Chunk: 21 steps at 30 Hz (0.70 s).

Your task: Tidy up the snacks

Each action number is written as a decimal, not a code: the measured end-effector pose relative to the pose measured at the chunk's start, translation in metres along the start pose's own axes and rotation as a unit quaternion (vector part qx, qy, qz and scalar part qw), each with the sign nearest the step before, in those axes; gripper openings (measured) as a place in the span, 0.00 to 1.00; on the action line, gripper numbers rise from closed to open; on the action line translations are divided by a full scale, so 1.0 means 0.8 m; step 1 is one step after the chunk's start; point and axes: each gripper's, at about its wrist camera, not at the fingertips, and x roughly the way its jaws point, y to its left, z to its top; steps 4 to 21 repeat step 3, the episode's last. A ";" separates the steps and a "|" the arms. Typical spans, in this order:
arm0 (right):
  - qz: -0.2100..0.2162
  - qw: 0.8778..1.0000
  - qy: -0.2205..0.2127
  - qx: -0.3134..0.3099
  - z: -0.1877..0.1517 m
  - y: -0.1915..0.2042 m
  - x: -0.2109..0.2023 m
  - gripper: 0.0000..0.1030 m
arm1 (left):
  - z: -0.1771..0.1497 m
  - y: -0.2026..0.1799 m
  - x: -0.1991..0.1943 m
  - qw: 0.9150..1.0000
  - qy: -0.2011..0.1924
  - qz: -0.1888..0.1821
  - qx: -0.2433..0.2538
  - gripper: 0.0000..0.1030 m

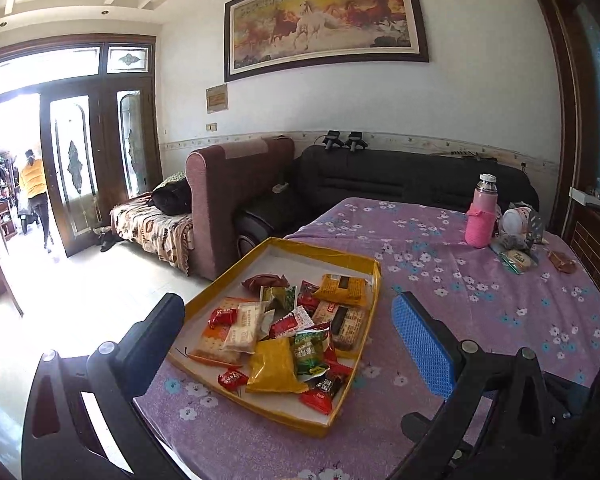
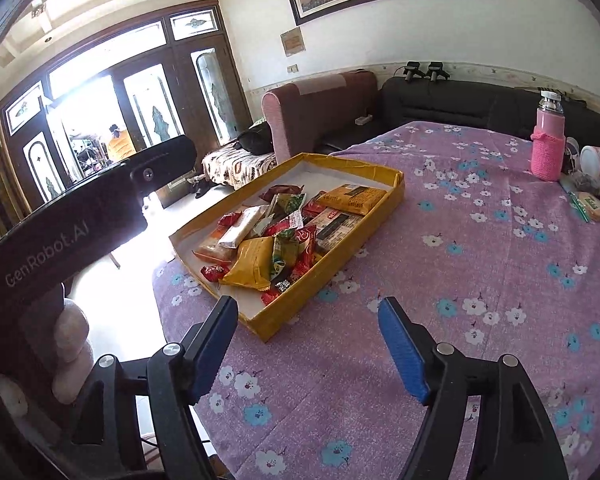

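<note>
The snacks (image 1: pixel 296 332) lay heaped in a shallow yellow tray (image 1: pixel 374 280) on the desk (image 1: pixel 500 300), under its purple flowered cloth. The left gripper (image 1: pixel 292 336) hovered at the tray's near end, fingers (image 1: pixel 422 344) spread wide with nothing in them. The right gripper (image 2: pixel 308 344) hung over bare cloth just beside the tray, its fingers (image 2: pixel 400 350) also released and empty. A pink bottle (image 1: pixel 482 216) stood well apart.

Counter cloth (image 2: pixel 480 240): soft, matt, floral print. Tray (image 1: pixel 342 400): yellow cardboard, plain white floor inside. Snack wrappers (image 1: pixel 284 344): glossy, crinkled plastic film. Bottle sleeve (image 2: pixel 547 152): pink knit. Gripper pads (image 1: pixel 424 344): blue, textured.
</note>
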 end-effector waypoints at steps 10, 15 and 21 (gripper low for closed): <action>0.000 1.000 0.001 0.010 0.000 -0.008 0.003 0.72 | -0.001 -0.008 0.009 1.000 0.013 0.005 0.009 1.00; 0.000 1.000 0.001 0.010 0.000 -0.008 0.003 0.72 | -0.001 -0.008 0.009 1.000 0.013 0.005 0.009 1.00; 0.000 1.000 0.001 0.010 0.000 -0.008 0.003 0.72 | -0.001 -0.008 0.009 1.000 0.013 0.005 0.009 1.00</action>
